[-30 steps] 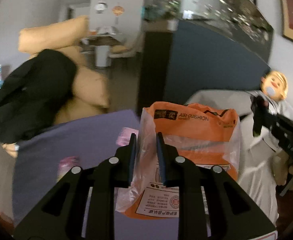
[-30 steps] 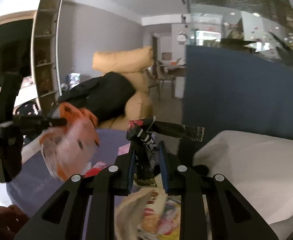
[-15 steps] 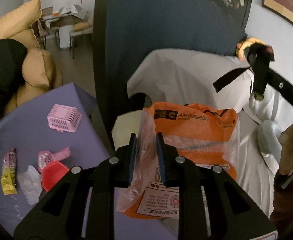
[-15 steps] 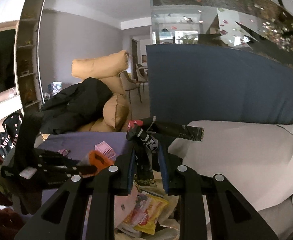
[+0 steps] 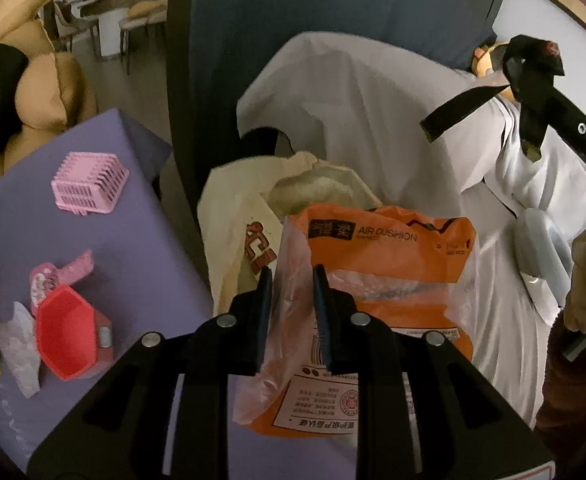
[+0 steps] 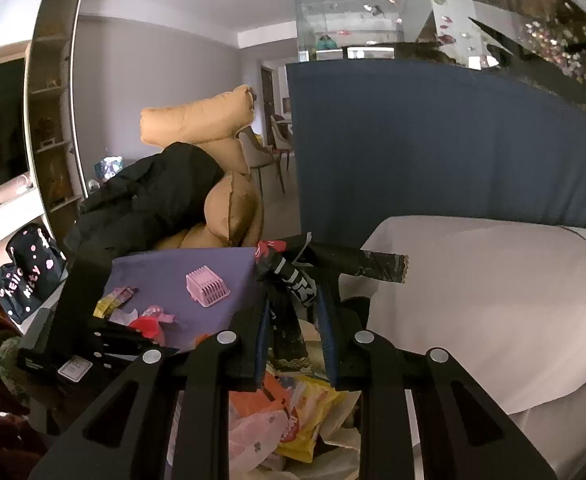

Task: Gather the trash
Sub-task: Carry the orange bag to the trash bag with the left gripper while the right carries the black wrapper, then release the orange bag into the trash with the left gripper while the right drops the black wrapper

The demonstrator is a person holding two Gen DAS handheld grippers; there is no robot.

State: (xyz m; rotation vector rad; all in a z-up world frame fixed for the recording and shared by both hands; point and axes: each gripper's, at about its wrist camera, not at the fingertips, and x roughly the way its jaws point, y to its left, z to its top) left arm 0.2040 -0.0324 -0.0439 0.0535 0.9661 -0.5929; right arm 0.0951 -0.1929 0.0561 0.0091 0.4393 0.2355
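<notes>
Two loads up: left gripper (image 5: 289, 280) pinching the orange packet (image 5: 389, 264) over the trash bag (image 5: 245, 216); right gripper (image 6: 293, 308) clamping the black wrapper (image 6: 325, 260) above it too; an off-centre release could miss the mouth.

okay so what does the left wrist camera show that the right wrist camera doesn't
Only the left wrist view shows the left gripper shut on the orange plastic package above the cream trash bag, plus the red container clearly on the purple table.

Only the right wrist view shows the right gripper shut on the black wrapper, the wrappers piled inside the bag, and the shelf unit.

Both show the pink basket, the tan cushions and the white cover.
</notes>
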